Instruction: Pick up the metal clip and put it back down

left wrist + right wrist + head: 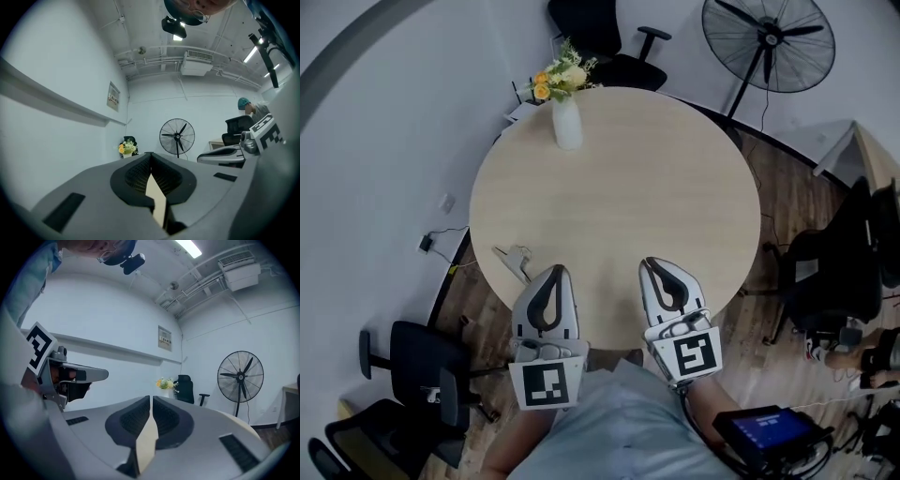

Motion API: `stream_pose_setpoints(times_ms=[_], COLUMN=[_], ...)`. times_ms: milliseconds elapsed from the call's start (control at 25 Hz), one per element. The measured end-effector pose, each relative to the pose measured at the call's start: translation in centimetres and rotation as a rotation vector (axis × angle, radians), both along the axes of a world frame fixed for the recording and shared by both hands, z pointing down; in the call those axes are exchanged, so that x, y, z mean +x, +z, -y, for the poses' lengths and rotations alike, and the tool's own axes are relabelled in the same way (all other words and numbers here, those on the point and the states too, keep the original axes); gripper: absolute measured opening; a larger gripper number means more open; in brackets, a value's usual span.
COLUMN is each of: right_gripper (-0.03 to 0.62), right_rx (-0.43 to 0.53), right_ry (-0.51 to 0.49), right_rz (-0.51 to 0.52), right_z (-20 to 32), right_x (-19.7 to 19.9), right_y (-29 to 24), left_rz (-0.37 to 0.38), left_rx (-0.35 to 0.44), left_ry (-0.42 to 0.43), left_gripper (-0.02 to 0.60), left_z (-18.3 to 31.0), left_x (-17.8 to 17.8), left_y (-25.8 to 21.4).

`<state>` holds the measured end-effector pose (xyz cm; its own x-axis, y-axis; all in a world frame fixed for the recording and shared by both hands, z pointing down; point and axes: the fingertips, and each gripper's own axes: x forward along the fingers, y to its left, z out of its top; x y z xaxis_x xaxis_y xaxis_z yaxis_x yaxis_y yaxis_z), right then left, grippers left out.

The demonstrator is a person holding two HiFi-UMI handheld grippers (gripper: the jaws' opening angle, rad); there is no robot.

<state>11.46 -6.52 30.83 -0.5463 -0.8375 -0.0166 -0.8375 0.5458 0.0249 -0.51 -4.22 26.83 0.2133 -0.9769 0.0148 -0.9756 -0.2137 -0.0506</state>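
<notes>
The metal clip is lying flat on the round wooden table, close to the near-left edge. It's not in either gripper. It sits just to the left of the left gripper, near its tip, and as far as I can see from the head view there's a small gap between them.

Left gripper's own view shows its jaws pressed together at the tips with nothing between them, only a sliver of pale tabletop showing through the gap lower down. The right gripper is the same: jaws together and nothing held. It hangs over the near edge of the table, well to the right of the clip. The two grippers point the same way, roughly side by side, each with its marker cube sitting back toward the person's body.

On the far side of the table is a white vase with yellow and orange flowers, well away from the clip. Behind that is a black office chair, and a big standing fan is off to the right of it. There are more black chairs on the floor, one at lower left and one to the right of the table. A small lit screen sits by the person's right arm at the bottom.
</notes>
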Motion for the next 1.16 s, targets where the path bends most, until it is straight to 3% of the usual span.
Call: stream_pose_setpoints(times_ms=[440, 1160], right_gripper=[0.049, 0.049], right_rx=[0.034, 0.032], right_ry=[0.038, 0.039], right_rz=[0.026, 0.037], right_z=[-0.5, 0.0], right_x=[2.5, 2.3], right_y=[-0.3, 0.0], left_rz=[0.025, 0.034], left_rx=[0.034, 0.019], left_ry=[0.045, 0.049], left_gripper=[0.018, 0.019], left_z=[-0.1, 0.3], left_x=[2.7, 2.7], left_y=[-0.1, 0.3])
